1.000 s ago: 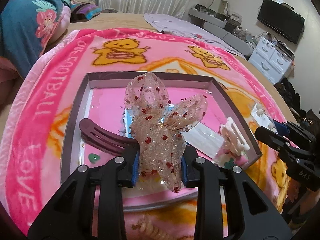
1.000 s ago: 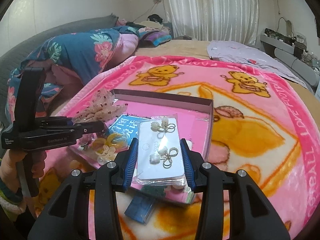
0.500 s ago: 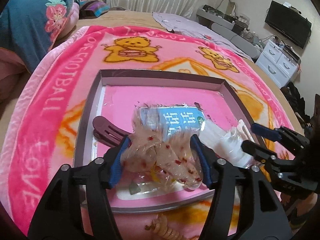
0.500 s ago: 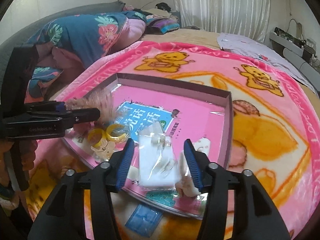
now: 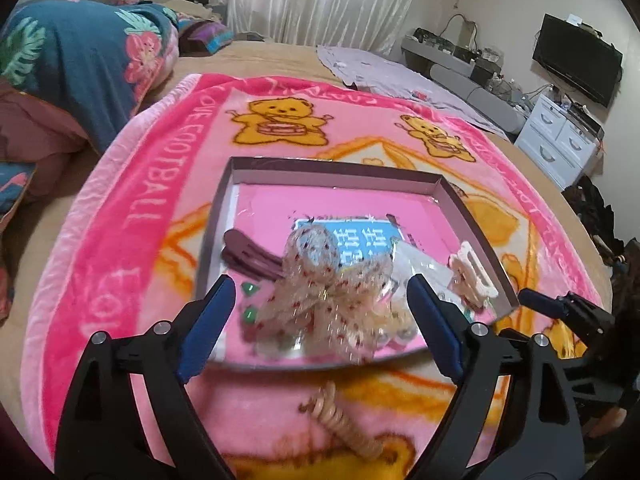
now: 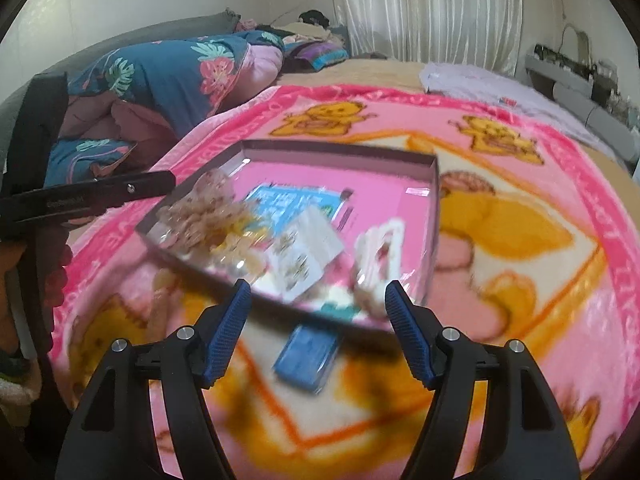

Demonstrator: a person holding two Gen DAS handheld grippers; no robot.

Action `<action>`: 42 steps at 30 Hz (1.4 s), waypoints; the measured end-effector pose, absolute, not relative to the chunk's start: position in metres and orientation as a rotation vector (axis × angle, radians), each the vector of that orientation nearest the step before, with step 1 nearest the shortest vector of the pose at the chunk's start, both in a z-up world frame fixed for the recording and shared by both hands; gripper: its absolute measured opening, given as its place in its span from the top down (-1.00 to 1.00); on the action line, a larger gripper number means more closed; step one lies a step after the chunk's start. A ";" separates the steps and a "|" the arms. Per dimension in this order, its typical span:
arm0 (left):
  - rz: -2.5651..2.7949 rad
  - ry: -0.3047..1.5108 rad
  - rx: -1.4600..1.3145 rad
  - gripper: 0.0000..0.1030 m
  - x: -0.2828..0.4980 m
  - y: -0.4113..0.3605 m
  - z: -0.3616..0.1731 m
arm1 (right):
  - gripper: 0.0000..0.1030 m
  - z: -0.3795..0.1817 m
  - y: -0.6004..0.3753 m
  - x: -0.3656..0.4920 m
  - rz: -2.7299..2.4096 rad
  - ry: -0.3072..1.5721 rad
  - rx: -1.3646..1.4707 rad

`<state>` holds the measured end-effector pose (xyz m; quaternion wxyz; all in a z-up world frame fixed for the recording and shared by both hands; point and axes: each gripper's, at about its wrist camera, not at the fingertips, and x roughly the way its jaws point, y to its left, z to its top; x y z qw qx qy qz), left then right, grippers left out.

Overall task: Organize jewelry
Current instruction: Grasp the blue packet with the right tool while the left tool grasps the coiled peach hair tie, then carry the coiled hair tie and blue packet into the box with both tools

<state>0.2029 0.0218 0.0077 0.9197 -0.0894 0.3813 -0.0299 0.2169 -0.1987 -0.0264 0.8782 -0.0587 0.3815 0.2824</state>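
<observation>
A shallow tray (image 5: 332,171) with a pink floor lies on the bed blanket. In it rest a sheer spotted bow (image 5: 328,300), a dark red hair clip (image 5: 248,258), a white claw clip (image 5: 472,278), a white earring card (image 6: 306,248) and a blue packet (image 5: 352,236). My left gripper (image 5: 320,320) is open and empty, just in front of the bow. My right gripper (image 6: 318,332) is open and empty, over the tray's near edge (image 6: 240,280); it also shows in the left wrist view (image 5: 560,308).
A coiled beige hair tie (image 5: 344,424) lies on the pink bear blanket (image 5: 132,216) in front of the tray. A small blue packet (image 6: 306,356) lies outside the tray's near corner. A folded floral quilt (image 5: 80,64) sits at the left; a drawer unit (image 5: 560,140) stands at the right.
Both grippers opened. The left one let go of the bow and the right one let go of the earring card; both now lie in the tray. Both grippers pulled back.
</observation>
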 end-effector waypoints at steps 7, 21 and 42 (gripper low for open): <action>-0.061 0.820 -0.207 -0.56 0.171 0.024 -0.001 | -0.32 -0.044 -0.193 0.212 0.586 0.870 -0.104; -0.106 0.956 -0.250 -0.56 0.144 0.004 -0.048 | 0.13 -0.072 -0.188 0.220 0.577 0.973 -0.065; -0.079 0.942 -0.092 0.68 0.130 -0.025 -0.050 | 0.27 -0.031 -0.217 0.173 0.667 0.862 0.039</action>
